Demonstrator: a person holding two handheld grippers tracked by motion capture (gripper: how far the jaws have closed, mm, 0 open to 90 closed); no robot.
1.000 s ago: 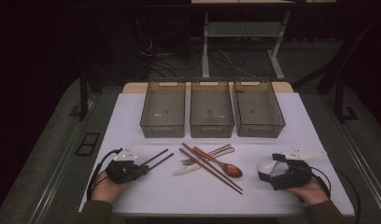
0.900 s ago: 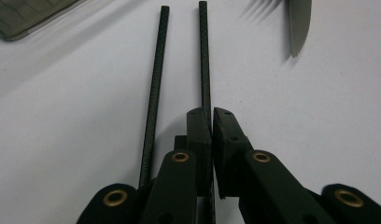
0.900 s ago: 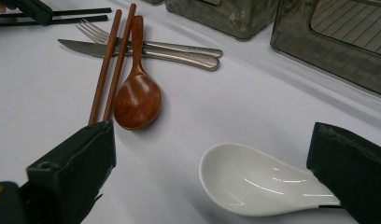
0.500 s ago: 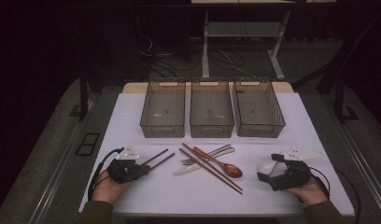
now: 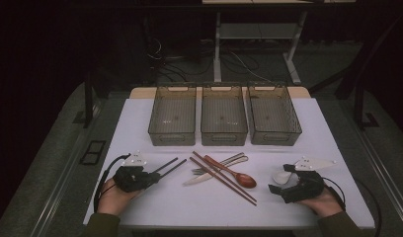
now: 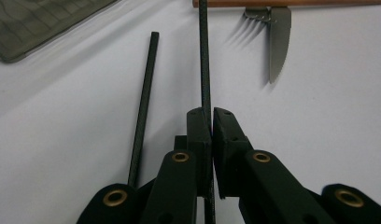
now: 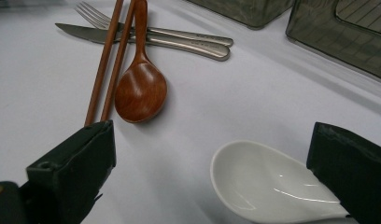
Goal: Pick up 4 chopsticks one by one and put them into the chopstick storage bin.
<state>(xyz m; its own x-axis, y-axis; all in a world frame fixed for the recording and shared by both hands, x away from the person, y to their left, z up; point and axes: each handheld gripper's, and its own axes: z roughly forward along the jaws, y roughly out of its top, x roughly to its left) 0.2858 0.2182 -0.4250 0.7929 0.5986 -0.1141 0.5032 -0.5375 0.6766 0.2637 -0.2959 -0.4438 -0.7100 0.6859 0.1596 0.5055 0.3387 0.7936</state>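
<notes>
table (image 5: 140, 113) | bins (image 5: 223, 118), chopsticks (image 5: 224, 180), spoons (image 5: 239, 177), fork, knife

the right tongs (image 7: 216, 154) stand wide open, one black jaw low at the left and the other at the right edge. a white spoon (image 7: 268, 182) lies on the pale worktop (image 7: 263, 93) between them, its bowl up, just beside the right jaw. farther off, a wooden spoon (image 7: 141, 79) lies beside two brown chopsticks (image 7: 107, 60), all crossing a knife (image 7: 81, 32) and a fork (image 7: 188, 35). two dark bins (image 7: 338, 37) sit at the upper right.
</notes>
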